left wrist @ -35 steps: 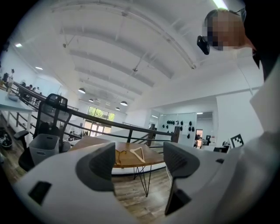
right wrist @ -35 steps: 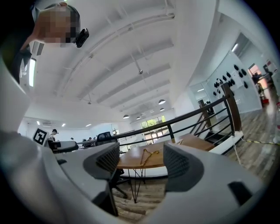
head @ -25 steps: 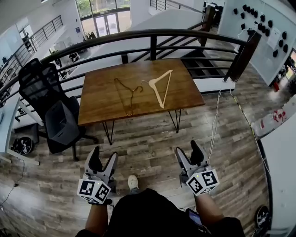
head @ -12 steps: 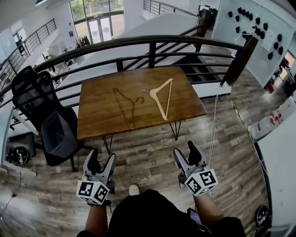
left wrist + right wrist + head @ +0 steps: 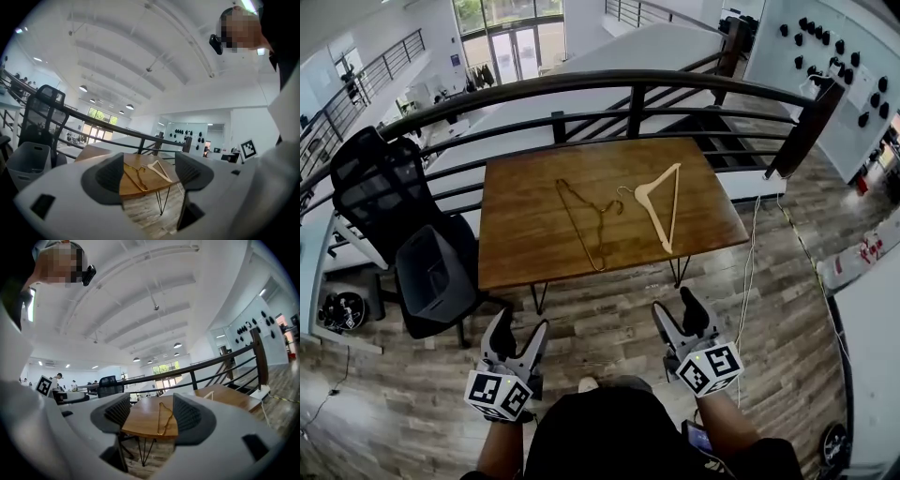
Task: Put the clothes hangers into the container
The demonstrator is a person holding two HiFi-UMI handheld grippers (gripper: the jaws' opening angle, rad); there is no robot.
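Wooden hanger (image 5: 671, 211) and wire hanger (image 5: 579, 225) are lying on the desk (image 5: 520, 234), long sides running away from both empty claws, wooden nearer the right claw (image 5: 674, 302), whose wide jaws have just been closing slightly, wire nearer the wide-open left claw (image 5: 520, 323).

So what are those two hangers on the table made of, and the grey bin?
Pale hanger: probably wood, thick, light, matte bars. Dark hanger: likely metal wire, very thin with a brassy glint. Grey bin: looks like plastic, smooth and matte, though it's too far away to be sure.
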